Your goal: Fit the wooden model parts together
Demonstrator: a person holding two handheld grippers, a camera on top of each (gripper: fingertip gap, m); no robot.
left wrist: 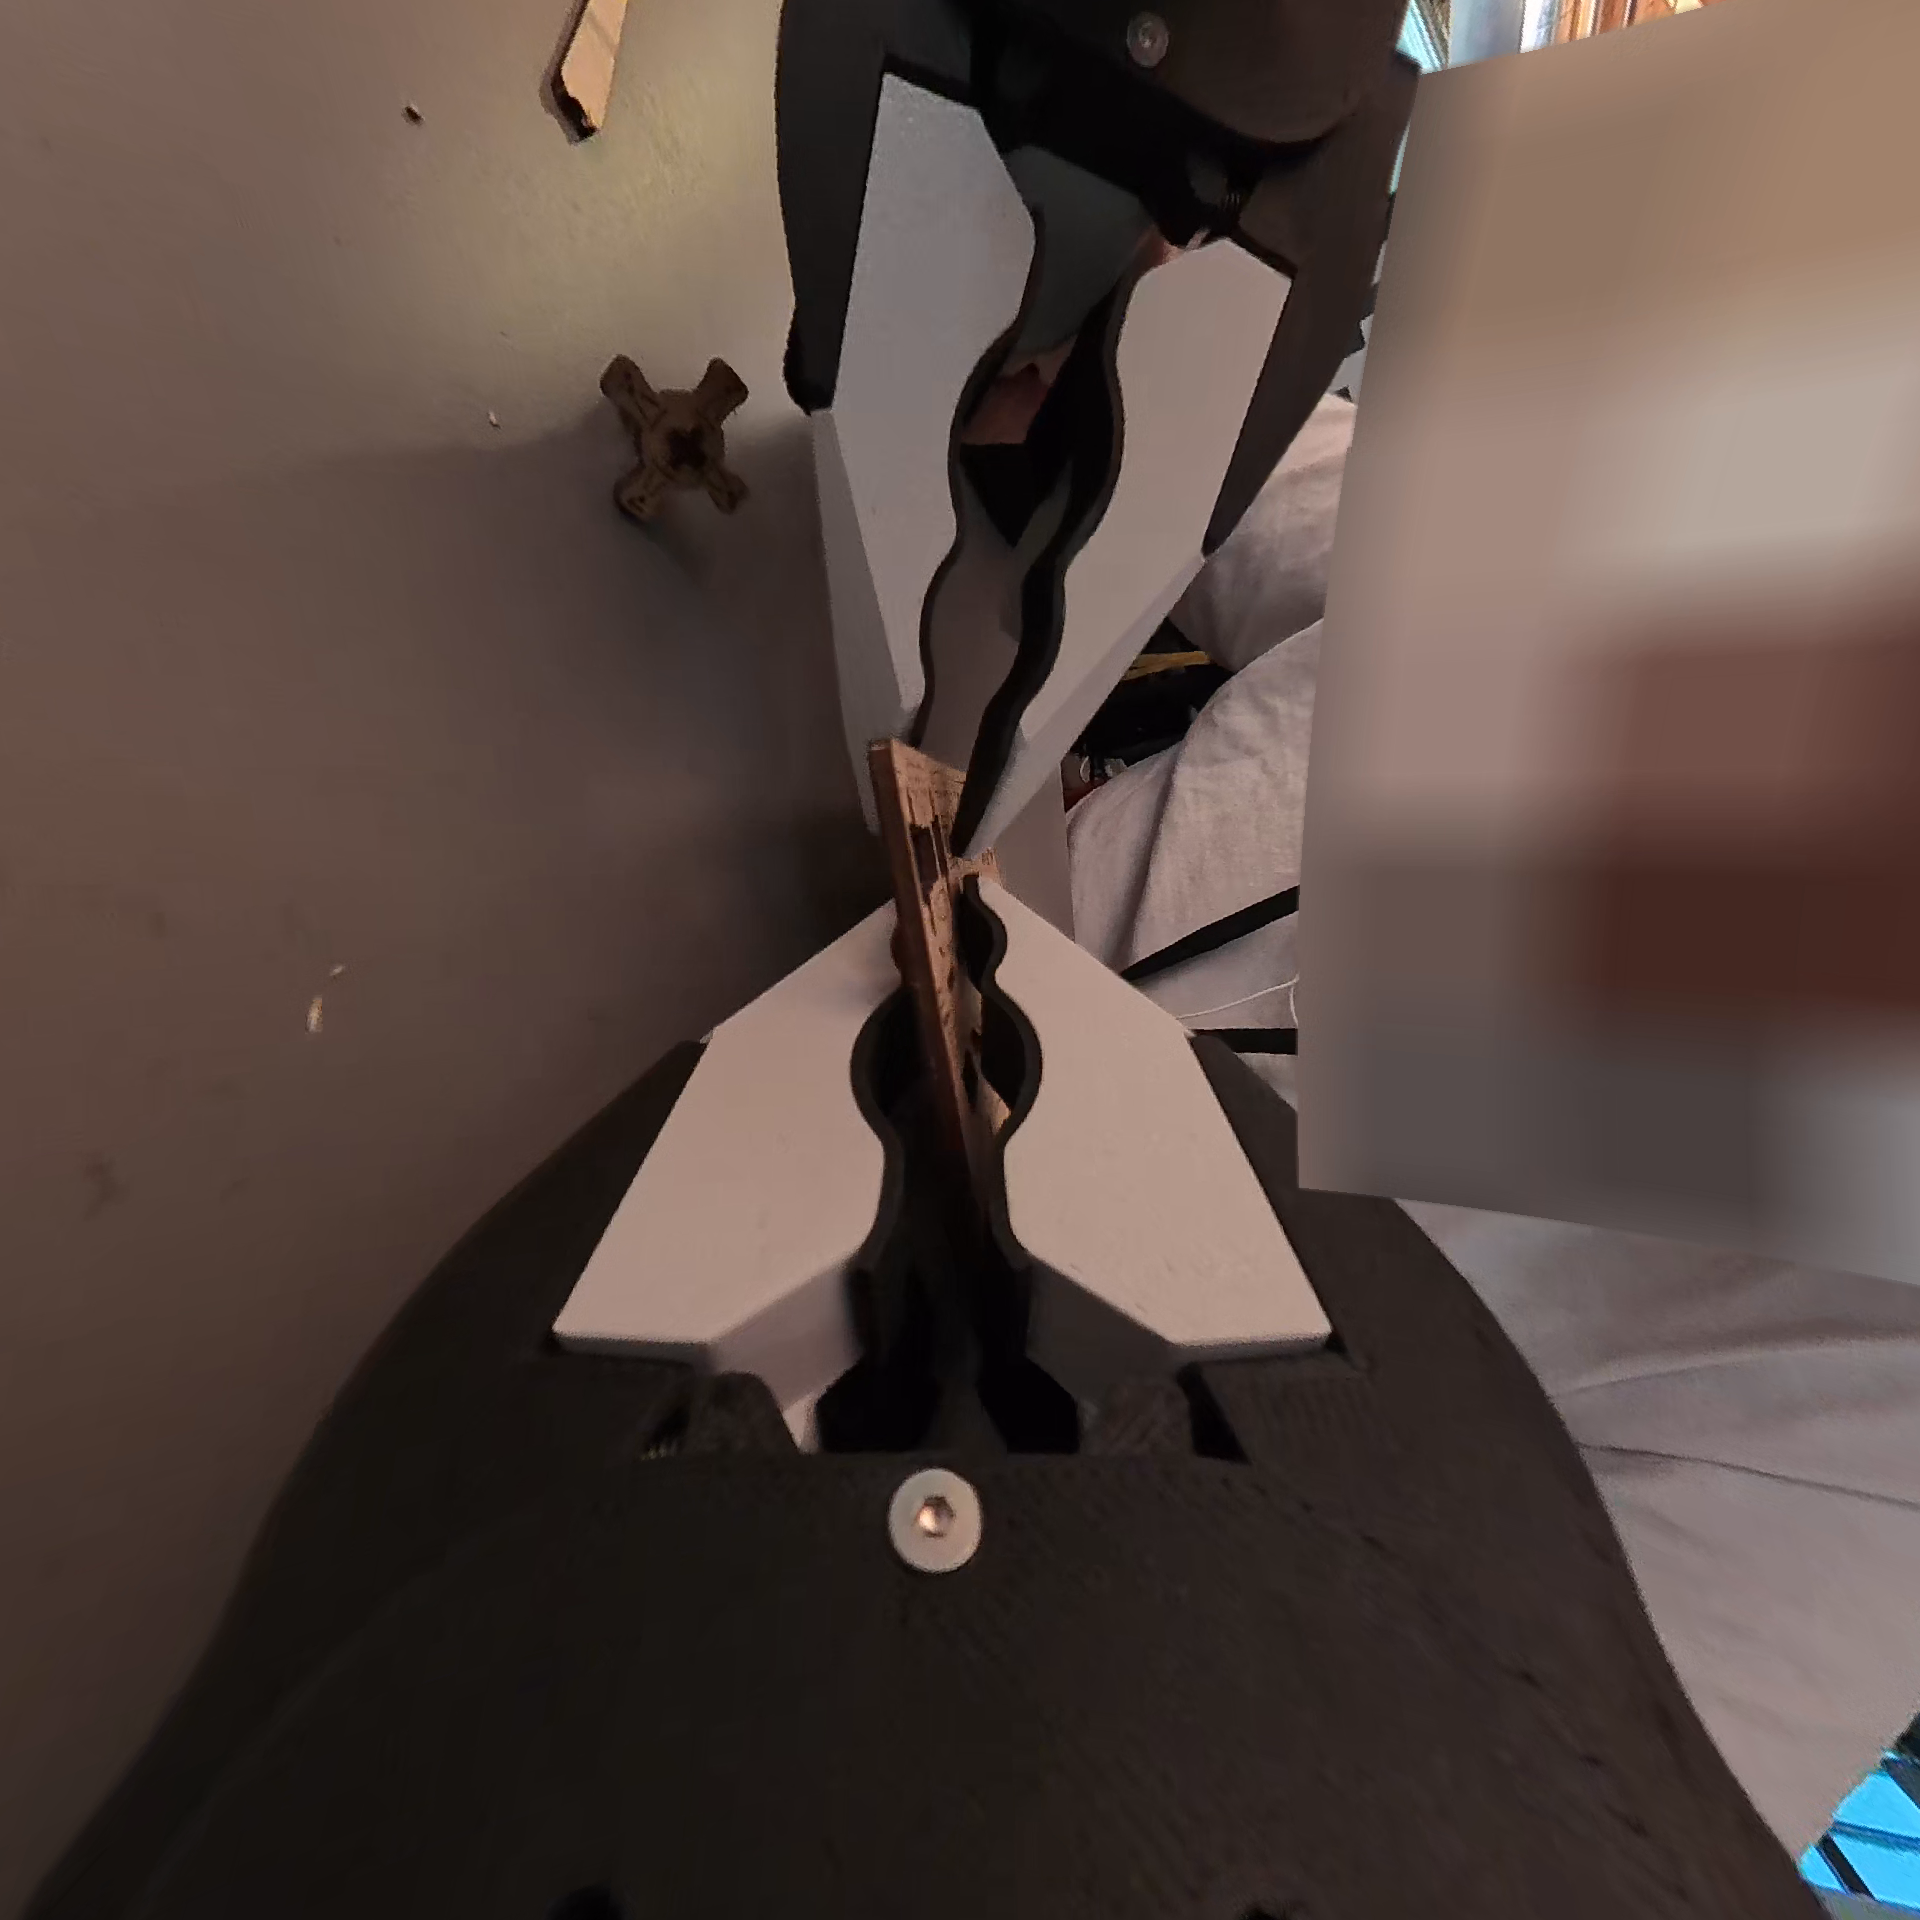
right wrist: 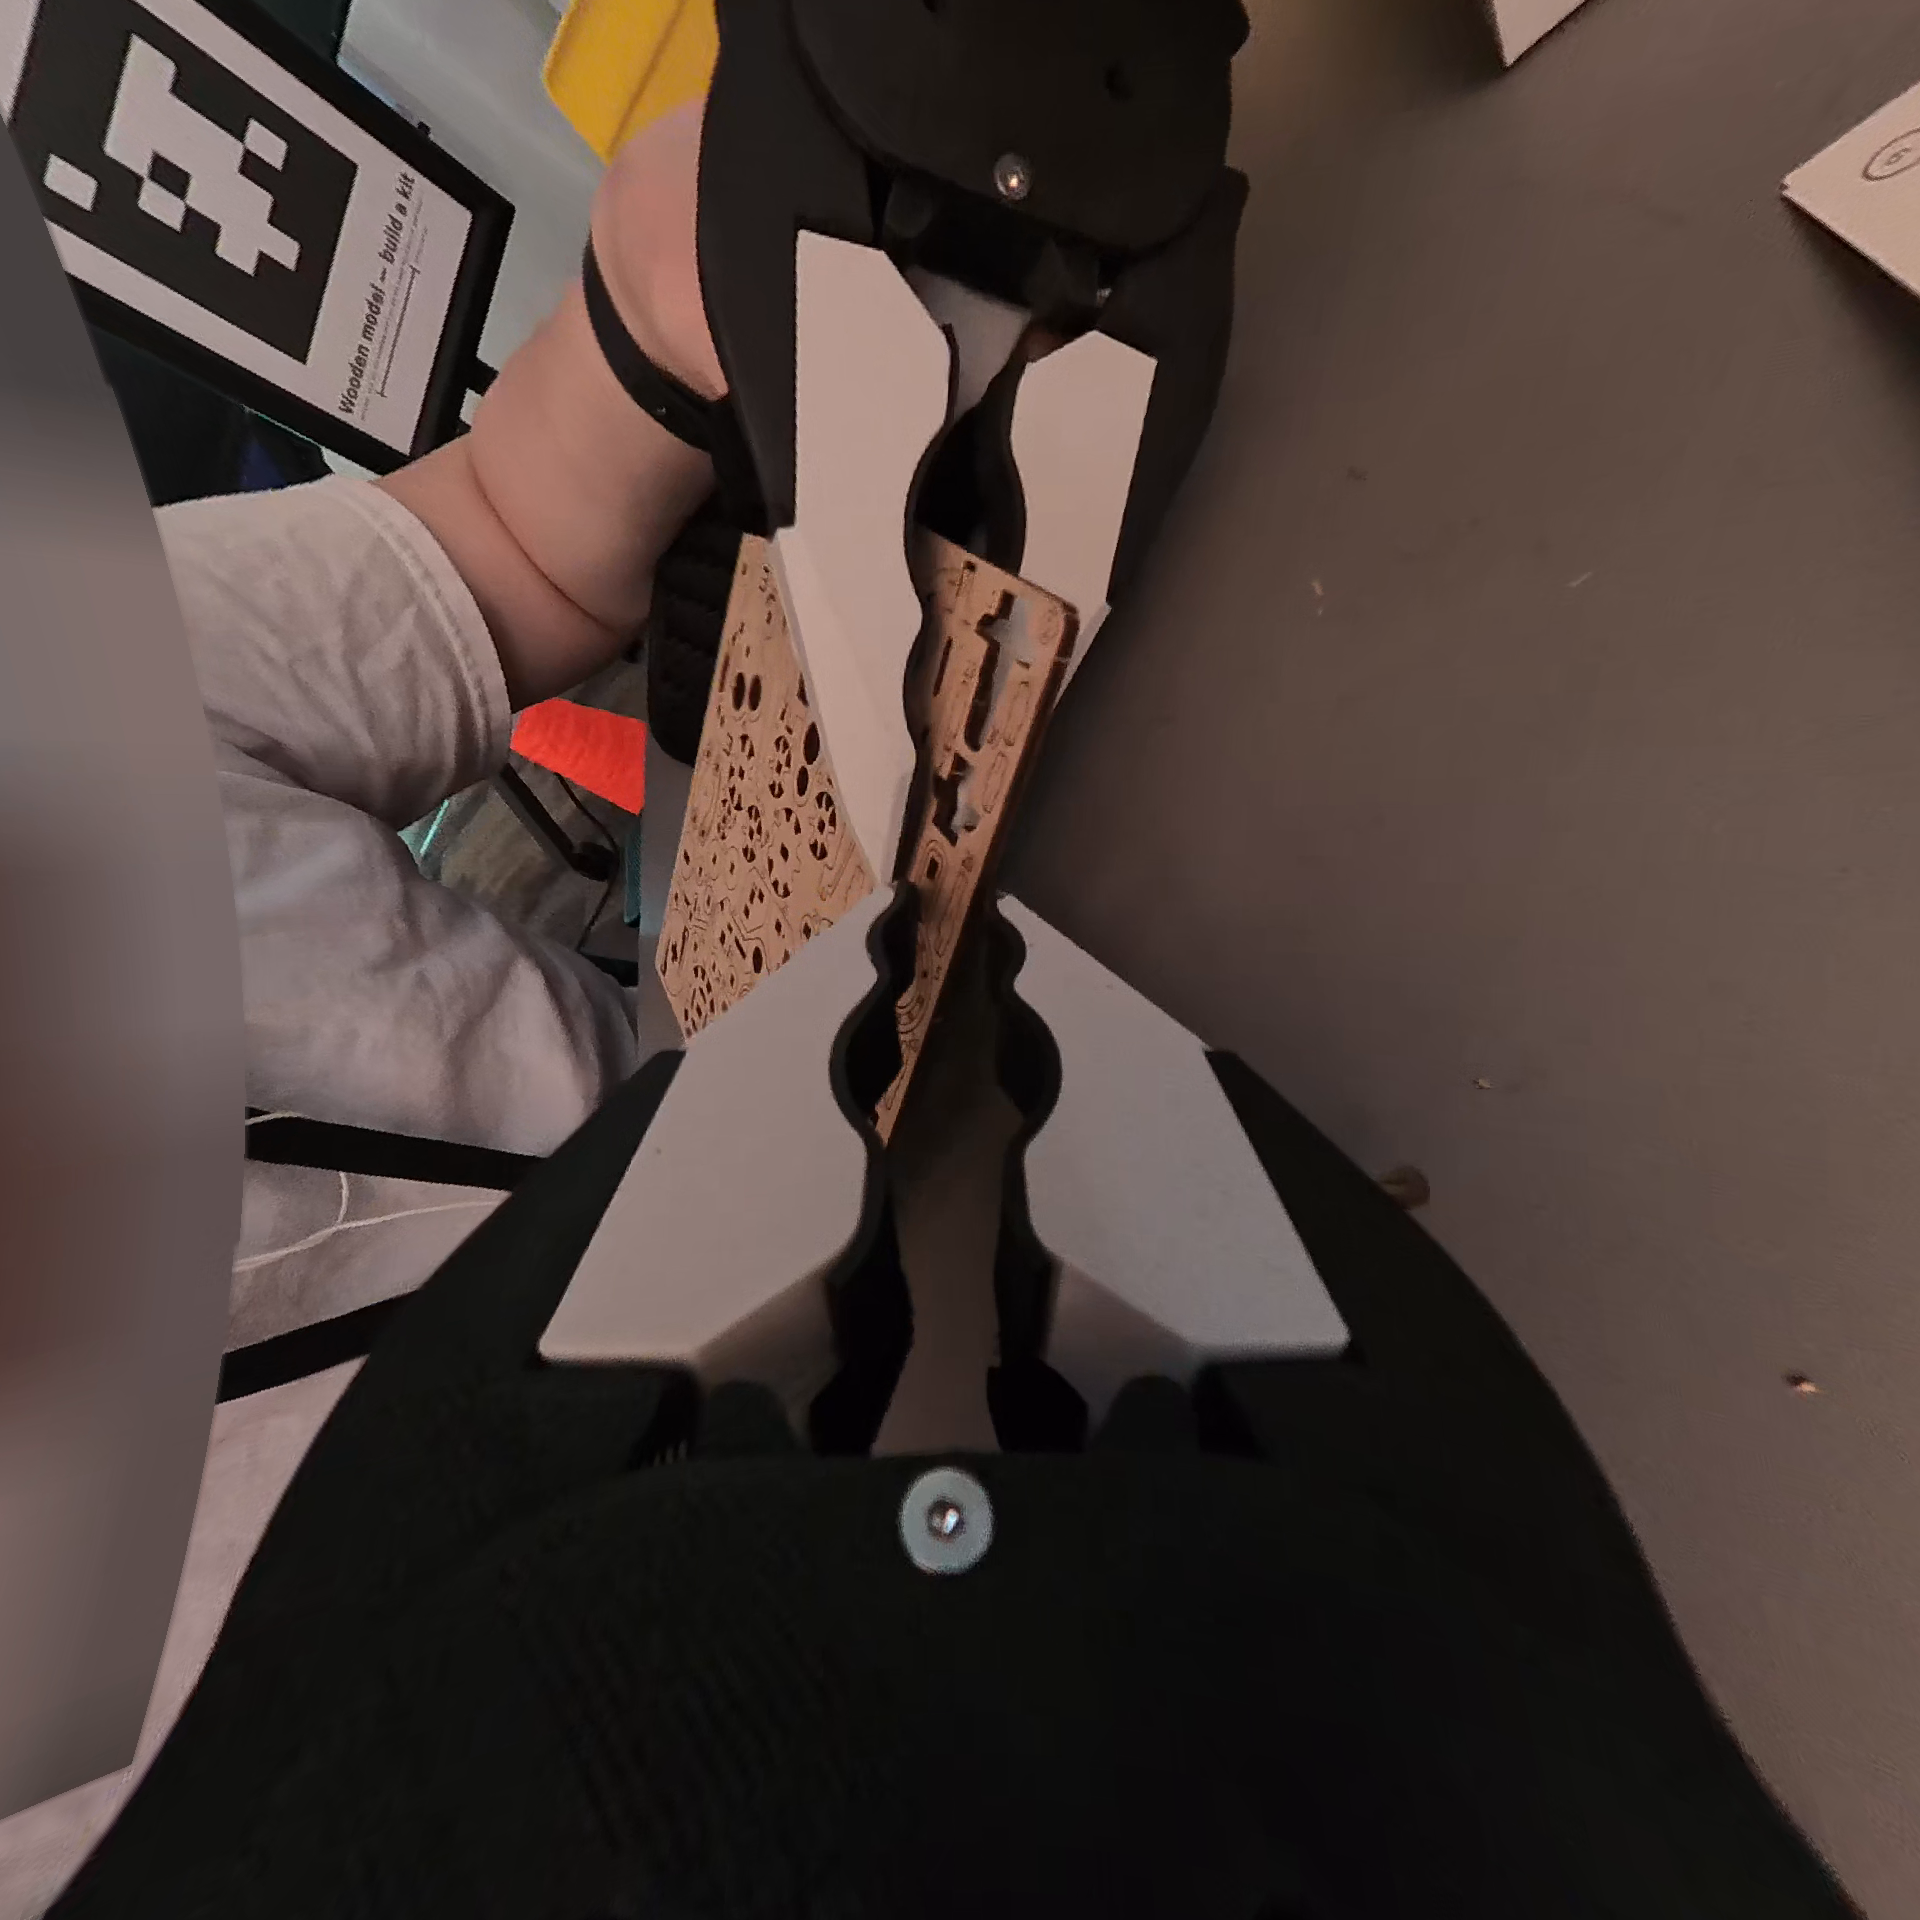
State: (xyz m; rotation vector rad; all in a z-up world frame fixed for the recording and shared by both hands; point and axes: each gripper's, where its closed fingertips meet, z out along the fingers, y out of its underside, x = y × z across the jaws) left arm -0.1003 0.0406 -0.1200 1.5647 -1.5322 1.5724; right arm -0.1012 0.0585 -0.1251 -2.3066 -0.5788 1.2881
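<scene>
**Operator:** Report the position of the wooden sheet (left wrist: 928, 956) relative to both tools.

**Technician:** The sheet is a thin laser-cut panel, held on edge above the grey table (left wrist: 312, 727). In the left wrist view it appears nearly edge-on, its long axis running away from the camera with a slight tilt to the left. The left gripper (left wrist: 940, 987) and the right gripper (left wrist: 961, 800) face each other nose to nose, and the sheet spans the gap between them.

**Operator:** State of the left gripper?

**Technician:** Its fingers are pressed in on the near end of the sheet, pinching it between the wavy pads. The right wrist view confirms this: the left gripper (right wrist: 914, 821) clamps across the perforated panel (right wrist: 987, 707).

**Operator:** And the right gripper?

**Technician:** The right gripper (right wrist: 940, 935) is narrowly spread. The sheet's lower end sits between its fingers, leaning on the left pad. Firm contact on both pads cannot be confirmed.

**Operator:** Loose parts?

**Technician:** One small cross-shaped wooden piece (left wrist: 677, 449) lies on the table, well to the left of both tools.

**Operator:** Governing relation for the next move?

**Technician:** Probably the sheet's edge alignment with the right gripper's slot; the right gripper is the nearer free tool.
</scene>
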